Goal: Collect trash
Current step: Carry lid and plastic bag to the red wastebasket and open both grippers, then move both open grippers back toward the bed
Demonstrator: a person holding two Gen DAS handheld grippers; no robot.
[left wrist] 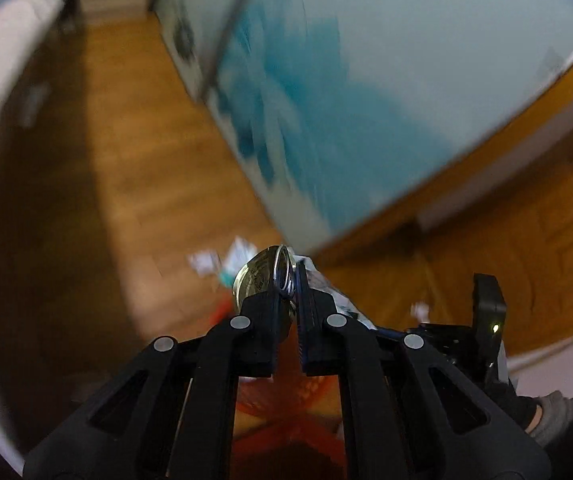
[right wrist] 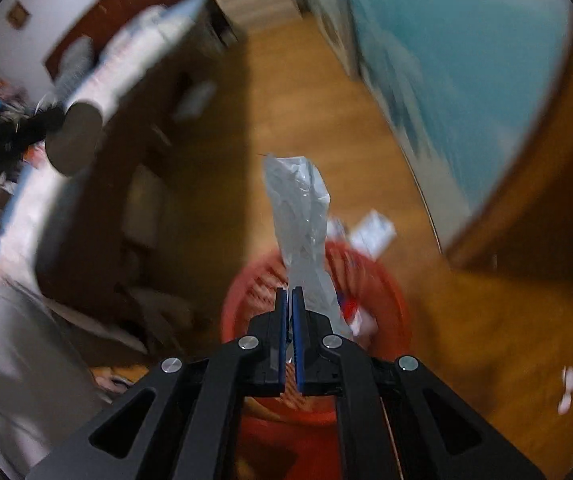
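My left gripper (left wrist: 289, 276) is shut on a round metal can lid (left wrist: 260, 280) with a pull ring, held by its rim between the pads. It hangs above a red waste basket (left wrist: 286, 412) that shows blurred under the fingers. In the right wrist view my right gripper (right wrist: 289, 292) is shut on a clear crumpled plastic wrapper (right wrist: 300, 220) that sticks out forward past the tips. Directly below it is the red basket (right wrist: 242, 292) with scraps of paper inside. The right gripper's body (left wrist: 486, 312) shows at the right of the left wrist view.
Paper scraps (right wrist: 372, 232) lie on the wooden floor beyond the basket, and a white scrap (right wrist: 570, 388) lies to the right. A blue-and-white panel (left wrist: 366, 80) stands to the right. Dark wooden furniture (right wrist: 138, 200) and cluttered bedding stand to the left.
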